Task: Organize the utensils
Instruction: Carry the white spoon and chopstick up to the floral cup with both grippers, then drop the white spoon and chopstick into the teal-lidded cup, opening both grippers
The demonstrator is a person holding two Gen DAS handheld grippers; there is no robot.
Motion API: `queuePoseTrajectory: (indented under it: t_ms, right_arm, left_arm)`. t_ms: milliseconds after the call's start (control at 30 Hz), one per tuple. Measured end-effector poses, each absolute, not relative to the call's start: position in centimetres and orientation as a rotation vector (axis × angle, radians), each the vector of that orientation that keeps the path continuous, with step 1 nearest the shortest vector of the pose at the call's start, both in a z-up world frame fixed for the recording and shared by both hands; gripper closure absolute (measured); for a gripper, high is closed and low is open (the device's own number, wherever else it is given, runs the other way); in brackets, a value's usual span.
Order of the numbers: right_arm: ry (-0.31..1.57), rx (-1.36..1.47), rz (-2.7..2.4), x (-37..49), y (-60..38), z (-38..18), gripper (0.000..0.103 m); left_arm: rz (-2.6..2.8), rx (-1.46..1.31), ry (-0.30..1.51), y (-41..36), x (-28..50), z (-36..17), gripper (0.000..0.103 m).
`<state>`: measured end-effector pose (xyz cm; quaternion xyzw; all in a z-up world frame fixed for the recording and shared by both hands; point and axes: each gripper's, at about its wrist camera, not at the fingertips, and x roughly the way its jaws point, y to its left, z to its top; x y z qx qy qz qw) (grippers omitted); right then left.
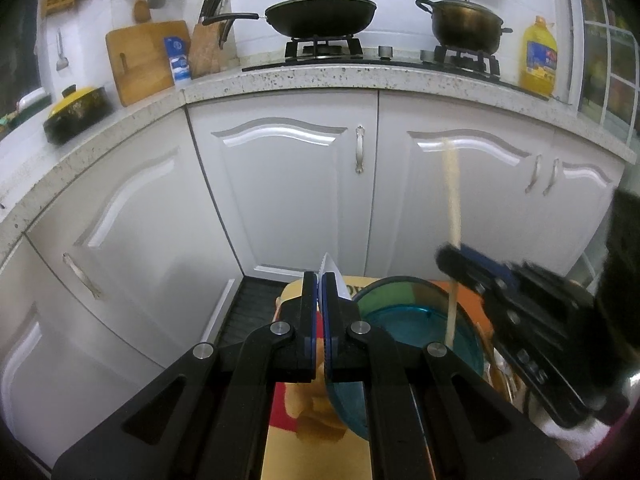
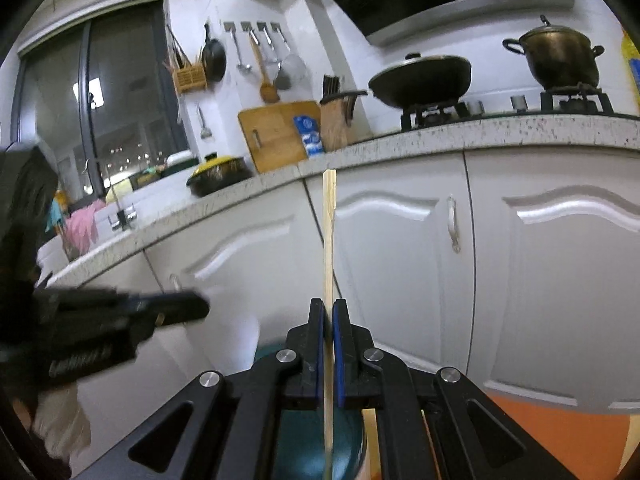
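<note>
My left claw (image 1: pixel 320 280) is clamped on a white serrated knife (image 1: pixel 331 270), its tip poking up past the pads. My right claw (image 2: pixel 328 308) is clamped on a wooden chopstick (image 2: pixel 329 232), held upright. Both hang above the teal bowl (image 1: pixel 420 316), in front of the white cabinets (image 1: pixel 288 184).
</note>
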<state>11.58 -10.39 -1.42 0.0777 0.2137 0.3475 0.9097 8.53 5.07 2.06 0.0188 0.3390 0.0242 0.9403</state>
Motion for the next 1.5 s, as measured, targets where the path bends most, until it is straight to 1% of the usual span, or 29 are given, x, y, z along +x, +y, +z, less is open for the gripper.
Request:
queuePoseTrajectory:
  t_ms: [67, 167, 233, 267, 300, 333, 400, 467, 533, 567, 767, 1500]
  right_arm:
    - [0.459, 0.167, 0.718, 11.1, -11.1, -1.7, 0.099]
    - [0.537, 0.197, 0.72, 11.5, -11.9, -2.2, 0.099]
    - [0.603, 0.211, 0.712, 11.8, -12.3, -2.5, 0.09]
    - [0.617, 0.219, 0.713, 11.9, -12.5, -2.5, 0.074]
    - [0.628, 0.233, 0.712, 11.8, -12.9, -2.4, 0.068]
    - [0.627, 0.244, 0.714, 11.5, -13.3, -2.2, 0.068]
    - [0.624, 0.249, 0.715, 11.0, -13.7, -1.7, 0.068]
    - [0.625, 0.246, 0.706, 10.5, -14.1, -1.1, 0.068]
    - [0.627, 0.24, 0.697, 9.8, -14.5, -0.5, 0.067]
    - [0.63, 0.236, 0.692, 9.5, -14.6, -0.3, 0.066]
    - [0.651, 0.24, 0.657, 7.4, -15.8, 0.6, 0.062]
    - [0.705, 0.186, 0.446, 0.9, -20.5, 2.4, 0.061]
  left_arm:
    - [0.051, 0.032, 0.693, 5.0, 8.6, 2.1, 0.102]
    - [0.06, 0.03, 0.7, 4.8, 8.7, 1.9, 0.102]
    - [0.061, 0.029, 0.708, 4.7, 8.7, 1.7, 0.102]
    - [0.059, 0.027, 0.714, 4.7, 8.7, 1.7, 0.102]
    - [0.058, 0.021, 0.722, 4.7, 8.6, 1.6, 0.101]
    - [0.057, 0.014, 0.728, 4.7, 8.5, 1.6, 0.101]
    - [0.056, -0.004, 0.736, 4.9, 8.3, 1.6, 0.096]
    - [0.054, -0.022, 0.738, 5.1, 7.8, 1.7, 0.078]
    - [0.05, -0.037, 0.739, 5.2, 7.3, 1.8, 0.071]
    - [0.056, -0.048, 0.743, 5.3, 7.0, 1.9, 0.07]
    - [0.039, -0.07, 0.748, 4.6, 5.2, 2.3, 0.07]
    - [-0.093, -0.03, 0.713, -2.6, 0.5, 3.5, 0.069]
